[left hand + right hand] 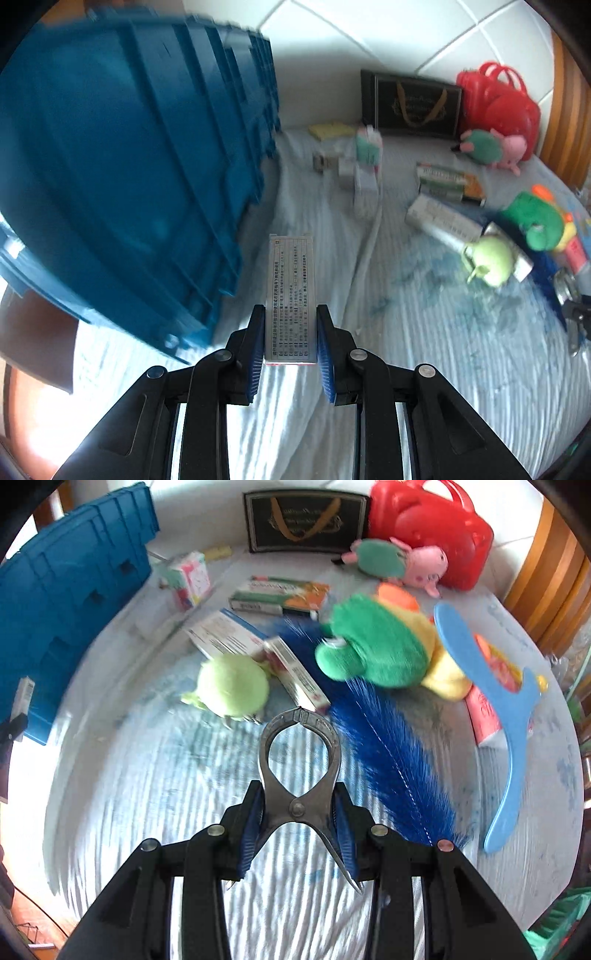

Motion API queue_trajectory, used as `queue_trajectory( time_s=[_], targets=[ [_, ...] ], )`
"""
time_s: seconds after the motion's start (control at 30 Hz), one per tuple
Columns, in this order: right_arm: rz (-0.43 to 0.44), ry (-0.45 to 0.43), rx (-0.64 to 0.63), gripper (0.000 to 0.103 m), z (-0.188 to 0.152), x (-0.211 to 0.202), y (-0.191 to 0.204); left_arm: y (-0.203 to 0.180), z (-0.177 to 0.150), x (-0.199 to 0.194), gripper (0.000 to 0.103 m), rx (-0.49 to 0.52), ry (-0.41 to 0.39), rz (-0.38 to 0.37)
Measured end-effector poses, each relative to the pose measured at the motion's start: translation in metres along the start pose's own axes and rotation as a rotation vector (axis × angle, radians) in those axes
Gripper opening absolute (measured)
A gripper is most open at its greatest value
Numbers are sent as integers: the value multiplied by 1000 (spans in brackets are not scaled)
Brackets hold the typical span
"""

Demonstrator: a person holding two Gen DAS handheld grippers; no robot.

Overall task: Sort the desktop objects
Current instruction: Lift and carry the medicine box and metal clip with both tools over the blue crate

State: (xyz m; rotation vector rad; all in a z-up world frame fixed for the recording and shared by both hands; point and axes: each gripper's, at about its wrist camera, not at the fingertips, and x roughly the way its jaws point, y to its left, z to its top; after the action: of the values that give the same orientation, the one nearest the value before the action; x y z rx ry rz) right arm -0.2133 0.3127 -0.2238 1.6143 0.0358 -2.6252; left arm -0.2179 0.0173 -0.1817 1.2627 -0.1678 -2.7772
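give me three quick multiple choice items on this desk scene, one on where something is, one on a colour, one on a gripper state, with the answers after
1. Where does the pink pig plush lie?
A. inside the blue crate
B. in front of the red plastic case
C. under the blue feather

2. What colour is the round plush ball near the medicine boxes?
A. light green
B. red
C. black

3. What is the right gripper doing?
A. hanging open and empty
B. shut on a plush toy
C. shut on metal pincers

Answers:
1 B, the pig rests against the red plastic case at the back.
2 A, its fuzz is pale green.
3 C, the pads clamp the metal pincers at the handles near the pivot.
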Motion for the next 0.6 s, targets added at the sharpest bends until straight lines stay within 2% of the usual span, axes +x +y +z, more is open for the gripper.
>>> queue_trajectory(
  time_s=[0.2,0.4,0.6],
  targets=[
    [46,-70,-72,37,16,-29,22,-3,11,-32,26,6,-54,-28],
    [92,-119,-145,37,29,-51,44,-16,10,-41,26,5,-26,-38],
    [129,-197,-205,37,50,-78,69,-25,17,-62,26,-1,-75,-25]
  ],
)
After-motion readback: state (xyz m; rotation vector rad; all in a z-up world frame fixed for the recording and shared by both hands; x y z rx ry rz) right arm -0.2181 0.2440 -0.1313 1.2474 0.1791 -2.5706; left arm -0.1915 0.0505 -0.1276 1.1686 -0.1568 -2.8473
